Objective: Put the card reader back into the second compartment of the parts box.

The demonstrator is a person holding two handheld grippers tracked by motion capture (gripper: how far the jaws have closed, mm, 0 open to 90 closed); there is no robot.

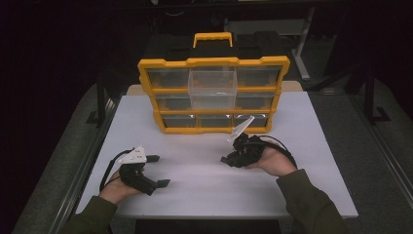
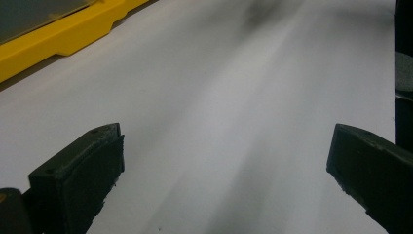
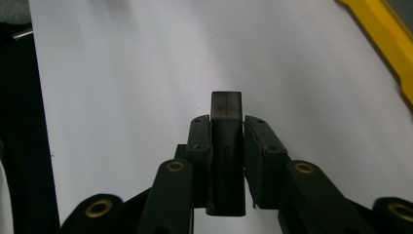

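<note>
- A small dark rectangular block [image 3: 226, 146] sits clamped between the jaws of the right gripper [image 3: 227, 127], its lighter, translucent tip poking out just past the jaw ends; what the block is cannot be told.
- In the right gripper view, the block's long axis runs along the jaws, pointing away from the camera over the bare white desk [image 3: 136, 73].
- From the high view, the right gripper [image 1: 233, 157] is held in a hand [image 1: 273, 163] above the desk's right half, jaws aimed toward the left.
- The left gripper [image 1: 158, 170], near the desk's front left, has its jaws spread wide with nothing between them, above bare desk surface.
- A yellow-framed drawer organizer [image 1: 213, 95] stands at the far side of the desk, one clear drawer [image 1: 212, 87] pulled out of its middle column.
- Nothing lies between the two grippers.
</note>
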